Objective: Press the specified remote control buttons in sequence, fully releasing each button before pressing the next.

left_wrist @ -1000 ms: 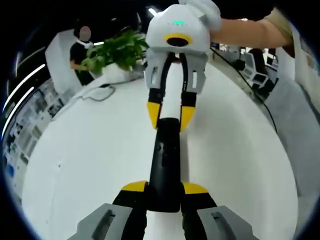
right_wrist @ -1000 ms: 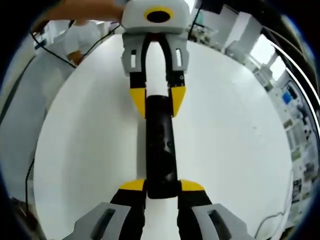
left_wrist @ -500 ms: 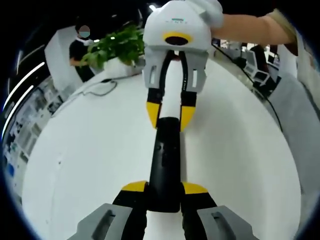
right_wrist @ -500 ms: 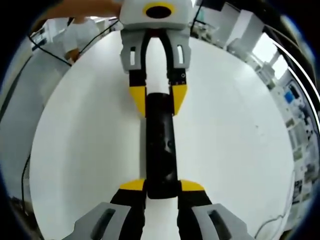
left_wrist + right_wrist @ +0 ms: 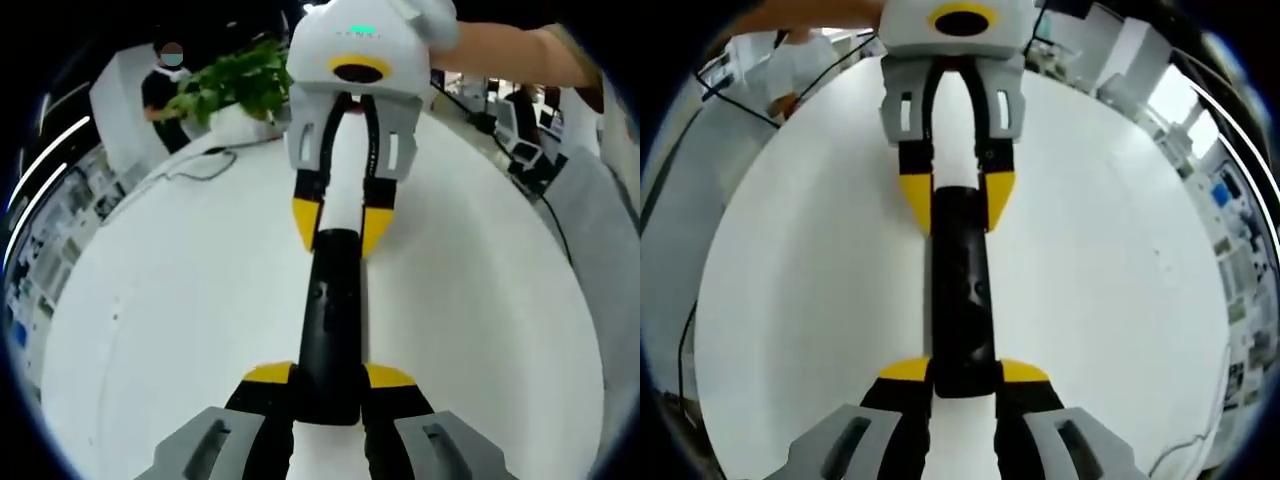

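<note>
Nearest my left camera, my left claw (image 5: 328, 378) is closed on the near end of the black remote control (image 5: 330, 320), its yellow tips flush against both sides. The remote runs straight away from me, held above the white desk (image 5: 180, 300). At its far end my right claw (image 5: 340, 222) pinches the other end the same way; in the right gripper view that claw (image 5: 962, 375) is equally tight on the remote's end nearest it. Beyond, a potted plant (image 5: 235, 90) and a cable (image 5: 200, 170) sit near the desk's far edge, with a person (image 5: 165, 95) standing behind.

My worry is that with both claws occupied as clamps, I have no free tip for pressing buttons. The buttons look like faint bumps on the dark face, and I cannot tell them apart. Letting 1 claw go risks the remote tipping or slipping, since only 1 end would stay pinched. Pulling the 2 ends unevenly could twist it loose.
</note>
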The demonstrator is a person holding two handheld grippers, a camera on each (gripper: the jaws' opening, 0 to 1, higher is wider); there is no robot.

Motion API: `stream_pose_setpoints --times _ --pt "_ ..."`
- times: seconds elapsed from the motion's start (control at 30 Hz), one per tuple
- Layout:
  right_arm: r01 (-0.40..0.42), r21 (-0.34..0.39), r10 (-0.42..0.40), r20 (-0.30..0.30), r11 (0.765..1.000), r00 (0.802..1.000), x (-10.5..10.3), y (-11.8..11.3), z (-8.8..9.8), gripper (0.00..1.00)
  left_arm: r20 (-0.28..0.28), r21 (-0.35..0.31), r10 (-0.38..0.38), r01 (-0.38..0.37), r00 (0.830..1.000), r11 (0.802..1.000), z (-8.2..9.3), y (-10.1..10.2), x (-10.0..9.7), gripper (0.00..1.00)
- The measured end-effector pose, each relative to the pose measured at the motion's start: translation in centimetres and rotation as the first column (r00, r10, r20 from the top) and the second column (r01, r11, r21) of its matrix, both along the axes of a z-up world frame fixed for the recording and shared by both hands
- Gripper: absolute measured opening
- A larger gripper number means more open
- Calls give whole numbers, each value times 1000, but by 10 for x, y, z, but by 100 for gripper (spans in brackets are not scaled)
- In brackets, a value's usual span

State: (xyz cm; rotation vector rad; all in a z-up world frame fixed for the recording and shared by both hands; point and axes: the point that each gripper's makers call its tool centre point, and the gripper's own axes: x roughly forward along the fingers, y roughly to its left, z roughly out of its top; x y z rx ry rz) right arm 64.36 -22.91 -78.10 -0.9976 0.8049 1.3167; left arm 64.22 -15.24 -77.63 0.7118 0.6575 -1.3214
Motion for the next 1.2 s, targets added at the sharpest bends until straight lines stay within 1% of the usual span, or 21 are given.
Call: stream_pose_setpoints --times 0.13,0.23,0.5,0.67,0.73,1.0,1.2 --pt "0 -3 0 -10 1000 1000 0 0 -4 21 -3 9 -5 5 1000 1000 -2 1 1 24" --pt "5 3 -5 -11 1000 1000 0 -1 -3 21 0 13 -7 7 1000 1000 -2 2 4 24" --pt "12 5 -12 -12 1000 1000 0 -1 -3 21 -3 12 -8 8 1000 1000 -4 1 3 24" --pt "20 1 -20 -16 1000 1000 0 -1 -3 22 -4 14 4 -4 1000 1000 -4 2 4 24" --pt "26 2 -26 -17 1000 1000 0 -1 -3 22 6 19 -4 4 1000 1000 -4 2 5 24" --pt "32 0 -32 -6 999 999 0 -1 -3 22 15 25 10 -11 1000 1000 -4 3 6 24" --pt "51 9 -51 0 999 999 0 -2 -3 22 39 37 4 -5 999 999 -3 1 3 24"
